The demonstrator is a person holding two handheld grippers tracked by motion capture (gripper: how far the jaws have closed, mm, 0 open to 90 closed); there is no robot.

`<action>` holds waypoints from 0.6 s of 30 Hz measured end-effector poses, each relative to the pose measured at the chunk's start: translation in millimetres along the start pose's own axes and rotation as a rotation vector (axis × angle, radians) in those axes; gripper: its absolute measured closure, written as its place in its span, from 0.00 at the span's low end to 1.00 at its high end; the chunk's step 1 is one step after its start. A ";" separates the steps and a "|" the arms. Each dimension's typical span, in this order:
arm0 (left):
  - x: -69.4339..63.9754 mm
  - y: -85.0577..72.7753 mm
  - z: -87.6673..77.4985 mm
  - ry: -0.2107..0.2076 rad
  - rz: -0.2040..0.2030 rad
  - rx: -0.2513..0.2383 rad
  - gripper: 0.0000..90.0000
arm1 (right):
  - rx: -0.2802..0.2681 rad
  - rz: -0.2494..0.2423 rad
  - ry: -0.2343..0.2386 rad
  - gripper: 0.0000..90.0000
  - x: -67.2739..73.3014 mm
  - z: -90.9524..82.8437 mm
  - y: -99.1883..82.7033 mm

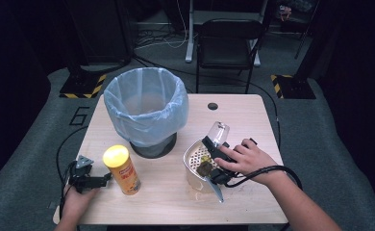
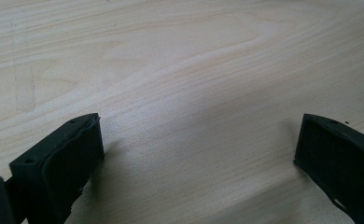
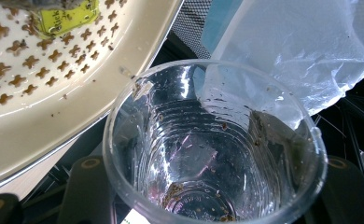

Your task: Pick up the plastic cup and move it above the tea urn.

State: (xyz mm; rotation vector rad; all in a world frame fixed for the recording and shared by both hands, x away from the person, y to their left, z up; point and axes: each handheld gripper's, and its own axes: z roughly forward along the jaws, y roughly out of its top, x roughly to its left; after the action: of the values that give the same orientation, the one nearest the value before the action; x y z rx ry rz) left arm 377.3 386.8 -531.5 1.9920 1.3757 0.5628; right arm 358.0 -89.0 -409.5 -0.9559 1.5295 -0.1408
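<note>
My right gripper (image 1: 213, 145) is shut on a clear plastic cup (image 1: 218, 131), which lies tilted over the far rim of a white perforated strainer basket (image 1: 191, 162). A dark tea bag (image 1: 205, 168) rests in the basket. In the right gripper view the cup (image 3: 213, 154) sits between the jaws of the right gripper (image 3: 217, 189), wet inside with brown specks at its bottom; the strainer (image 3: 54, 98) is at the upper left. My left gripper (image 1: 104, 181) rests on the table at the lower left, open, with bare wood between the jaws of the left gripper (image 2: 196, 154).
A bin lined with a pale blue bag (image 1: 146, 103) stands at the table's (image 1: 243, 115) back left. A yellow-lidded snack can (image 1: 122, 169) stands upright just right of the left gripper. A black folding chair (image 1: 229, 43) is beyond the table.
</note>
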 end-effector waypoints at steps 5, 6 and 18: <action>0.0 0.0 0.0 0.000 0.000 0.000 0.01 | 0.000 0.001 0.000 0.44 0.1 0.1 0.4; 0.0 0.0 0.0 0.000 0.000 0.000 0.01 | 0.000 0.001 0.000 0.44 0.1 0.1 0.4; 0.0 0.0 0.0 0.000 0.000 0.000 0.01 | -0.023 0.062 0.010 0.44 0.7 0.5 1.5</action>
State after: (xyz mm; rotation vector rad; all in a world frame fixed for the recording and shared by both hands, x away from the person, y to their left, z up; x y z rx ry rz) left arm 377.3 386.8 -531.5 1.9915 1.3756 0.5630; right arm 357.8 -88.3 -411.0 -0.9261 1.5714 -0.0836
